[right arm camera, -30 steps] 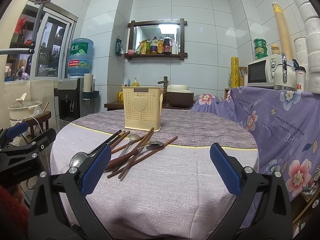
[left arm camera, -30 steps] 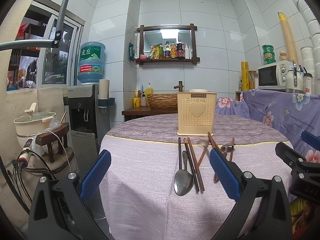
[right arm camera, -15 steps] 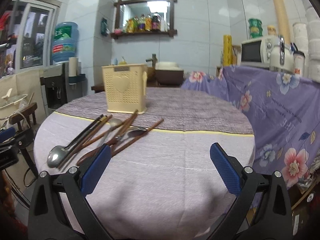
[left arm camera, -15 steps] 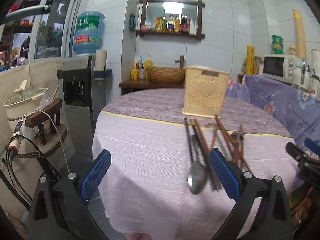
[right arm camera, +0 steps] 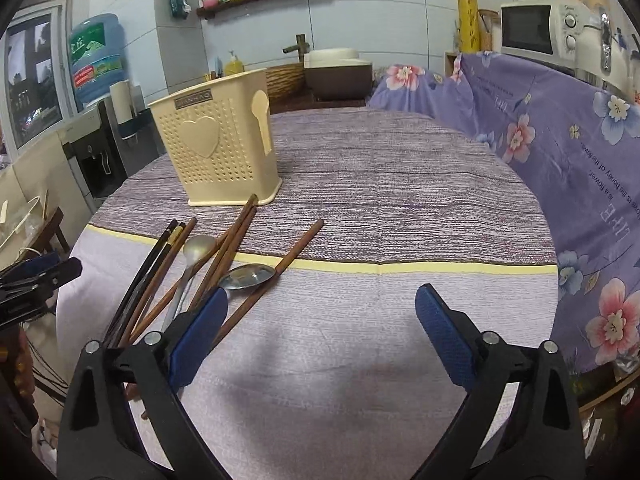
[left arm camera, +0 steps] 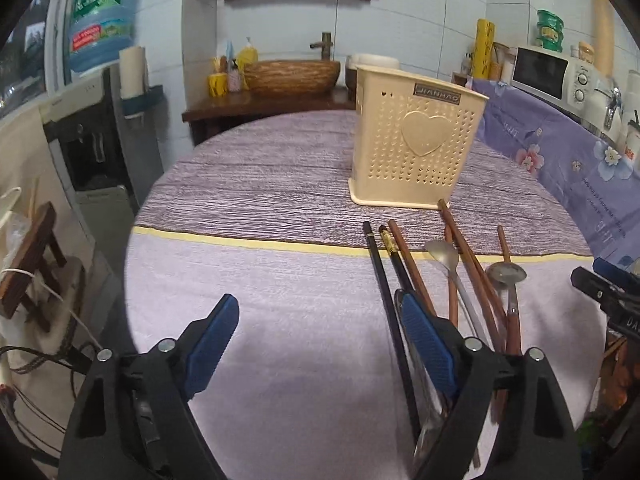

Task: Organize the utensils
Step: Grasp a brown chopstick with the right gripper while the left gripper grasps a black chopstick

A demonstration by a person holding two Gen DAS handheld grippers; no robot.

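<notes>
Two grippers, both over the near edge of the table, neither holding anything. Left gripper: jaws apart and empty, having just been closing a little, with only bare cloth between the pads; its right finger lies over the near ends of the utensil pile. Right gripper: jaws wide, nothing between them, bare cloth ahead; its left finger overlaps the near ends of the same pile. Pile — several chopsticks, brown and black, and spoons, loose and crossing one another, fanned toward the holder and lying between the two grippers, so either can reach in from its own side. Largest spoon mostly hidden under the left gripper's finger. Holder: cream, perforated, heart on its face, upright beyond the pile; one brown stick's far tip is at its base — whether it touches cannot be told. Holder contents not visible. Judged stage: sorting not begun; approach to a first pick.
</notes>
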